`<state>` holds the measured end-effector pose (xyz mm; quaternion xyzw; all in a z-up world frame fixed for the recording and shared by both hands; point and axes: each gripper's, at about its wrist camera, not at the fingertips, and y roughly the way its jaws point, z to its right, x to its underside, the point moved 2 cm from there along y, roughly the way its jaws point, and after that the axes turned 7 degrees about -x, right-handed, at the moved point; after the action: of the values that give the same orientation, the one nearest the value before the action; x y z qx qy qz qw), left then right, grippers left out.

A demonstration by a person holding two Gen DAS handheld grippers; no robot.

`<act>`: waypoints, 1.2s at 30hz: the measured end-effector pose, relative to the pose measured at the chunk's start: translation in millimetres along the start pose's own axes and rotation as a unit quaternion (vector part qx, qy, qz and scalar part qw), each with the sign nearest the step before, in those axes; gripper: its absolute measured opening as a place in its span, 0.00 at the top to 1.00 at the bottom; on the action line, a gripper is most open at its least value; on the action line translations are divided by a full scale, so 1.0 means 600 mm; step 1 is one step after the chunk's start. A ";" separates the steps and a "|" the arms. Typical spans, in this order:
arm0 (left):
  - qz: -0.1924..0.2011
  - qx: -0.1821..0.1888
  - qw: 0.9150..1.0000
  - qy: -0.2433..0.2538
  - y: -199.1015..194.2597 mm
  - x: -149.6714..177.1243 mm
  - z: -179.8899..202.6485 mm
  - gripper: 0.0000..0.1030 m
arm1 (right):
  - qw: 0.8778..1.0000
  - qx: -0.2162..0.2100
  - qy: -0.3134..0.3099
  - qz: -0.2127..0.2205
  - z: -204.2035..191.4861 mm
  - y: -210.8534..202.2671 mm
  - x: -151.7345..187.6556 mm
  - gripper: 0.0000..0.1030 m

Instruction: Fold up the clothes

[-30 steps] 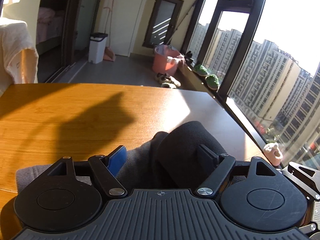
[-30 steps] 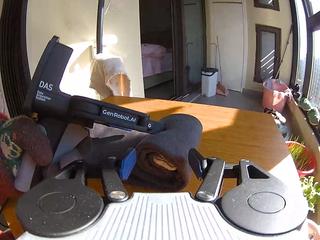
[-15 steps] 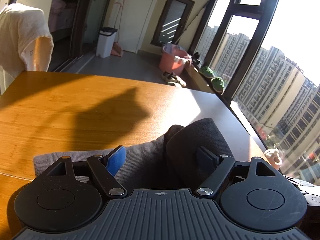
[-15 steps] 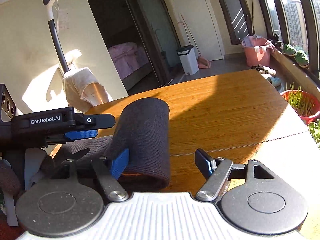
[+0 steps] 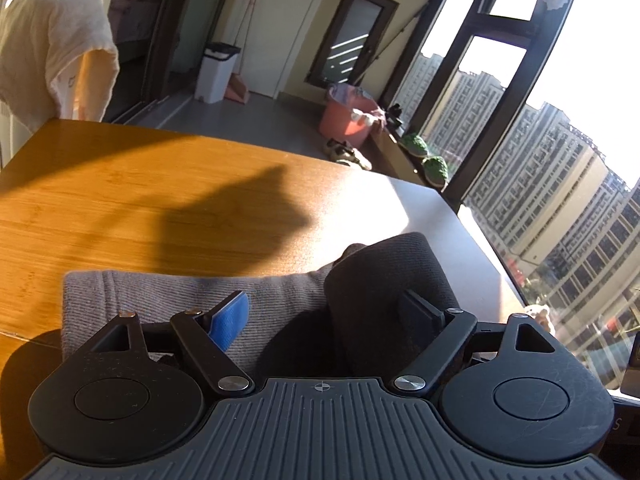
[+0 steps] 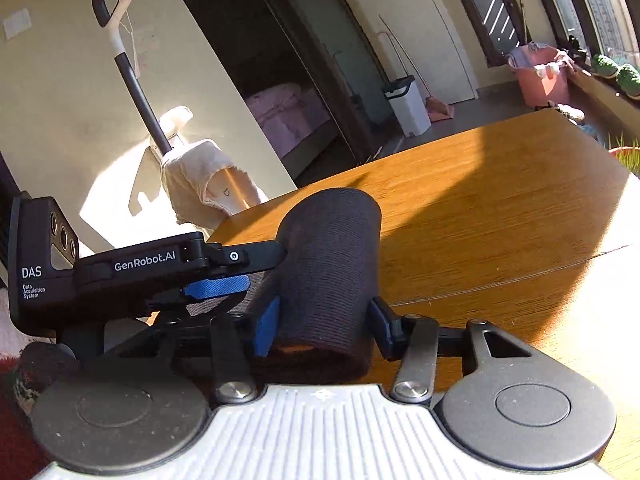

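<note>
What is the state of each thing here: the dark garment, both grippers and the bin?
Dark grey knitted garment: rolled up at one end, the rest flat on the wooden table.
Right gripper: jaws closing, pads on both sides of the roll.
Left gripper: jaws opening, garment between them.
White bin with black lid: lid closed.

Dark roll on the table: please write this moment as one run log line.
garment: dark roll on table | right gripper: closing around roll | left gripper: opening over garment
</note>
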<state>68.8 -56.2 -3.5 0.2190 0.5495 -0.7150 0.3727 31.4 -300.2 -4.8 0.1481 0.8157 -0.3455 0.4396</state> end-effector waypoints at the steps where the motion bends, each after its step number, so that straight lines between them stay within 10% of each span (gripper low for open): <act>1: 0.000 0.002 1.000 -0.007 -0.004 -0.005 -0.005 0.17 | 0.999 0.016 -0.043 -0.003 -0.024 0.005 -0.001 0.53; 7: 0.035 0.017 0.999 -0.015 -0.058 -0.040 -0.012 0.12 | 0.983 0.042 -0.178 -0.007 -0.117 0.027 0.004 0.50; 16: 0.026 -0.023 0.999 0.012 -0.038 -0.011 -0.033 0.12 | 0.997 -0.026 -0.068 0.002 -0.083 0.042 0.009 0.21; 23: 0.009 -0.014 1.000 -0.001 -0.020 -0.007 -0.031 0.13 | 0.999 -0.043 0.002 0.003 -0.032 0.020 -0.006 0.63; 26: 0.008 0.015 1.000 -0.014 -0.024 -0.016 -0.023 0.15 | 0.989 0.063 -0.134 0.031 -0.048 -0.023 -0.026 0.87; 29: 0.026 0.016 0.999 -0.016 -0.042 -0.030 -0.022 0.13 | 0.973 0.095 -0.212 0.015 -0.060 -0.029 -0.040 0.87; 36: 0.026 0.021 0.999 -0.014 -0.046 -0.041 -0.018 0.11 | 0.992 0.077 -0.102 -0.009 -0.013 0.013 -0.029 0.86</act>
<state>61.6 -35.3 28.0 0.2307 0.5232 -0.7192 0.3947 40.9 -288.2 9.1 0.1380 0.7387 -0.4248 0.5049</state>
